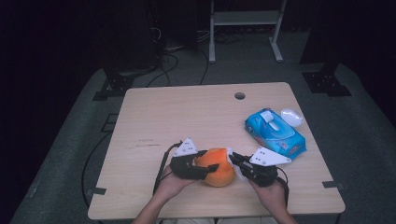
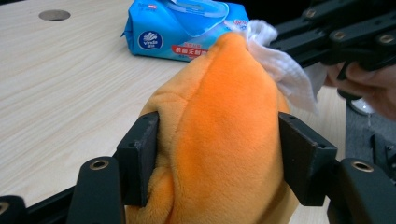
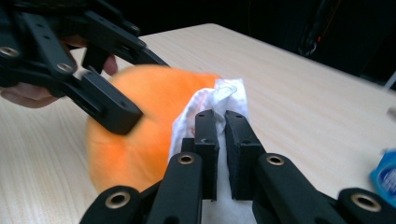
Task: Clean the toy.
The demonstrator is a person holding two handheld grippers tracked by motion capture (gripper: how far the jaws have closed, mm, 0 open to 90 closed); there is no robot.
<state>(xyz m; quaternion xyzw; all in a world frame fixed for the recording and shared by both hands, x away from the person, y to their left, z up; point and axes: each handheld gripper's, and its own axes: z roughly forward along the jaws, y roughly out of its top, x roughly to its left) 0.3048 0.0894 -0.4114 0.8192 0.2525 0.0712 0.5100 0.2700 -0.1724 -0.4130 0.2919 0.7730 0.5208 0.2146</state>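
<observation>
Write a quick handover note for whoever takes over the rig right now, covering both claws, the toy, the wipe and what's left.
Left claw: shut on the orange plush toy, holding it at the table's near edge.
Right claw: shut on a white wipe, pressed against the toy's side.
Blue wipes pack lies to the right, its white lid beside it.
Done: wipe pulled out, toy gripped, wipe on the toy.
Left: probably wipe the rest of the toy, then set both down.

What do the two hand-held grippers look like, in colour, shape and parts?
Both, the left hand-held gripper and the right hand-held gripper, are black, with linkage arms, brass-coloured pivots and flat rectangular jaw pads. Each carries a grey three-cornered plate on top and trails a black cable.
</observation>
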